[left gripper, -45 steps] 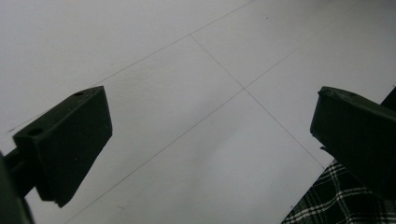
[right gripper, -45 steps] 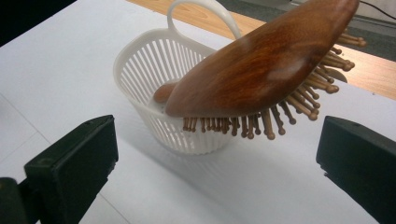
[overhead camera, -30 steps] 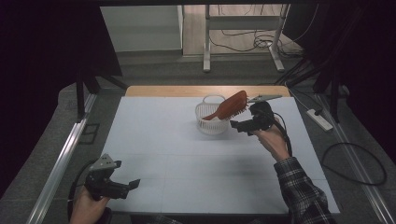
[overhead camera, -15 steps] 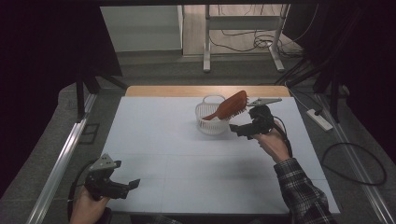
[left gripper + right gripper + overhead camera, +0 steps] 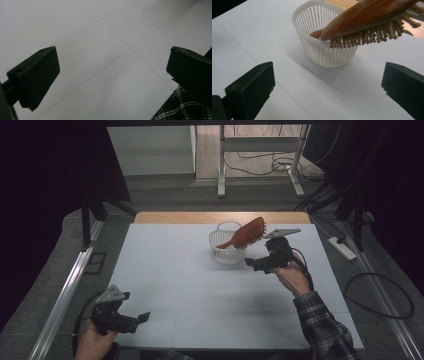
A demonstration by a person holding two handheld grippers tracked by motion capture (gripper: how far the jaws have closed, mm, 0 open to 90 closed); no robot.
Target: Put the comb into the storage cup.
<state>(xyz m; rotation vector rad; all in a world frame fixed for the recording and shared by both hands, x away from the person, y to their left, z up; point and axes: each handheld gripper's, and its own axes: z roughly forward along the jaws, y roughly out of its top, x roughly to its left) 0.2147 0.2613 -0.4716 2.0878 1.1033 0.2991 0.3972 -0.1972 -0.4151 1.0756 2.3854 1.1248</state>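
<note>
Your right gripper point(image 5: 255, 264) hovers, jaws wide and empty, just beside the basket point(image 5: 226, 251) where the brush point(image 5: 247, 233) leans handle-down, while your left gripper point(image 5: 131, 319), jaws wide, rests at the counter's point(image 5: 165, 265) near corner.

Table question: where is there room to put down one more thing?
The white table is bare from the left gripper up to the white basket. It is crowded at the basket, where the wooden hairbrush sticks out beside the right gripper.

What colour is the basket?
White, a slatted plastic basket; clearest in the right gripper view.
</note>
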